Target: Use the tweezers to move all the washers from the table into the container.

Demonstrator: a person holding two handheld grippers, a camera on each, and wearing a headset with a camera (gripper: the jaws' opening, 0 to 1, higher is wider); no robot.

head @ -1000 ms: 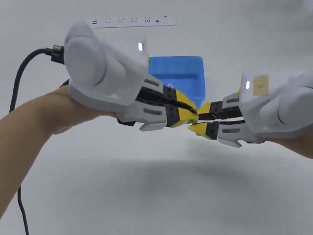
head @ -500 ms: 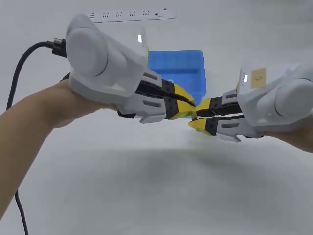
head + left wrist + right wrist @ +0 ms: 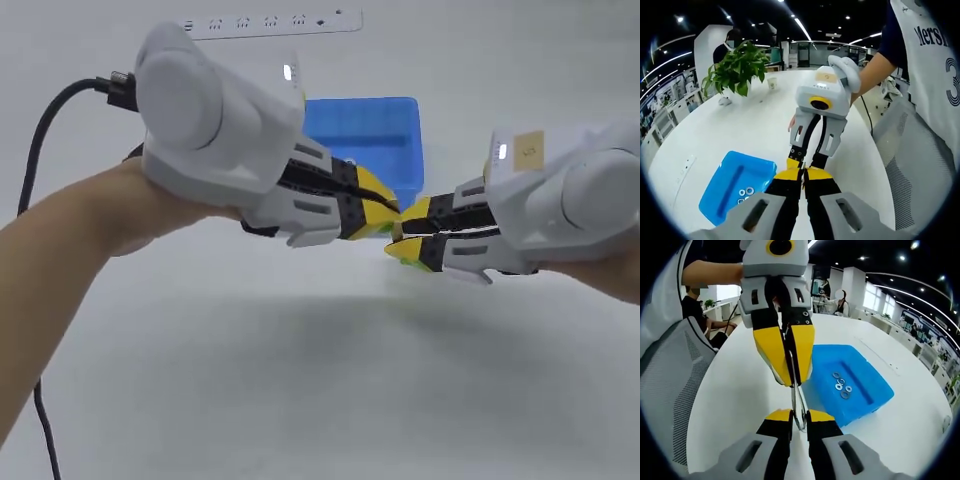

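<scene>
My left gripper [image 3: 388, 212] and right gripper [image 3: 398, 244] meet tip to tip above the white table. Thin metal tweezers [image 3: 797, 392] run from the left gripper's yellow jaws [image 3: 785, 357] down into my right gripper [image 3: 799, 418]. Both pairs of jaws look shut on the tweezers. In the left gripper view my own yellow tips [image 3: 803, 175] touch those of the right gripper [image 3: 819, 102]. The blue container [image 3: 365, 140] sits just behind the grippers, and several washers [image 3: 841, 386] lie in its recess [image 3: 746, 191]. The grippers hide the table beneath them.
A white power strip [image 3: 270, 22] lies at the table's far edge. A black cable [image 3: 40, 150] hangs from the back of the left gripper. A potted plant [image 3: 737, 70] stands far off on the table, and a mesh chair [image 3: 912, 165] is beside it.
</scene>
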